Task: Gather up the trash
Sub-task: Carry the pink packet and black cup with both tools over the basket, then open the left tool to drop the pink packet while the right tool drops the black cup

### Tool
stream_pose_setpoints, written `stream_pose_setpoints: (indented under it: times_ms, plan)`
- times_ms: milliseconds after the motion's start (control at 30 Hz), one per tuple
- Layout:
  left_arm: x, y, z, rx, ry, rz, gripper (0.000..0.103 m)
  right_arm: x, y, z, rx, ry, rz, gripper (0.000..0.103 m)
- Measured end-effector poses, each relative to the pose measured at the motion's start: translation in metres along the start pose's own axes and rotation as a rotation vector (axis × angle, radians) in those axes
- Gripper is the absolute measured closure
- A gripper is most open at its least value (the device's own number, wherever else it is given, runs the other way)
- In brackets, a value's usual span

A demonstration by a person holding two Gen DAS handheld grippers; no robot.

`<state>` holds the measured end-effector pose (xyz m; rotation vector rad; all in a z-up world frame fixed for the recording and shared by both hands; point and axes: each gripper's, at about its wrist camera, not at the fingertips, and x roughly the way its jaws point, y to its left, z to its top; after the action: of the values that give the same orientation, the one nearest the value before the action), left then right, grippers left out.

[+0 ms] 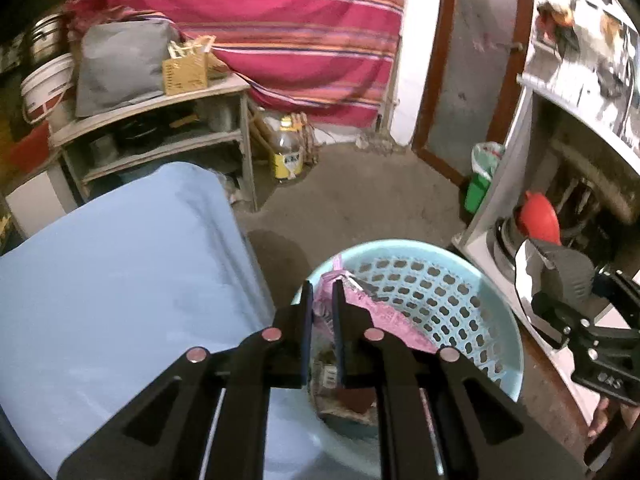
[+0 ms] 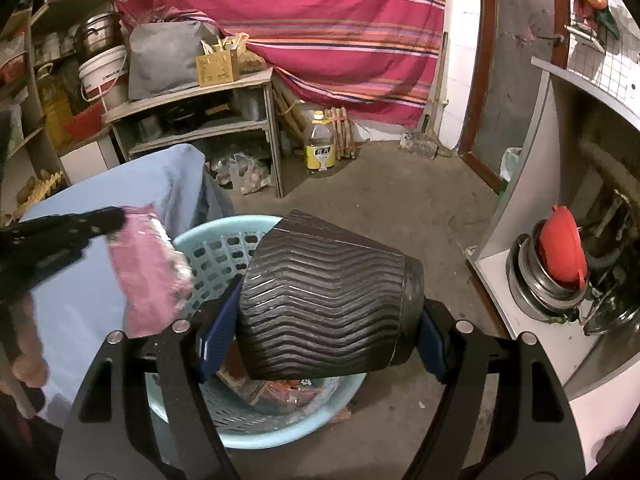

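My left gripper is shut on a crumpled pink wrapper, which hangs over the light-blue perforated basket on the floor. Other wrappers lie in the basket's bottom. In the right wrist view the left gripper comes in from the left with the pink wrapper dangling above the basket's rim. My right gripper grips a black ribbed cup lying sideways between its blue pads, just above the basket. The same cup shows at the right of the left wrist view.
A table under a light-blue cloth stands left of the basket. A white cabinet with a red funnel is at the right. Farther back stand a shelf, an oil bottle and a green bin. A hand holds the left gripper.
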<state>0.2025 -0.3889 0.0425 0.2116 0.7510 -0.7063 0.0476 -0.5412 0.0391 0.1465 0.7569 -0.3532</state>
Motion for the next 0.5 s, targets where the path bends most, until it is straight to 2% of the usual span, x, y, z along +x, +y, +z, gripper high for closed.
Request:
stream_pose_setpoints:
  times_ms: [67,100,167,200,333,433,500]
  plan:
    - [0.008,-0.007,-0.001,0.012,0.023,-0.006,0.091,0.006,0.001,0.001,0.003,0.006,0.005,0.028]
    - [0.01,-0.01,-0.002,0.015,0.033,-0.007,0.085,0.009,0.001,0.002,0.005,0.009,0.007,0.028]
    - [0.01,-0.011,-0.003,0.018,0.025,0.009,0.033,0.014,0.0,0.0,0.01,0.016,0.012,0.028]
    - [0.006,-0.01,-0.005,0.021,0.003,0.025,0.032,0.015,0.001,0.0,0.013,0.018,0.016,0.028]
    - [-0.001,-0.006,-0.007,0.008,0.001,0.016,0.031,0.022,0.003,0.002,0.009,0.023,0.032,0.028]
    - [-0.016,0.005,-0.007,-0.011,-0.032,0.037,0.02,0.024,0.013,0.001,0.004,0.021,0.05,0.028]
    - [-0.026,0.013,-0.009,-0.006,-0.054,0.061,0.018,0.027,0.021,0.002,-0.004,0.021,0.056,0.028]
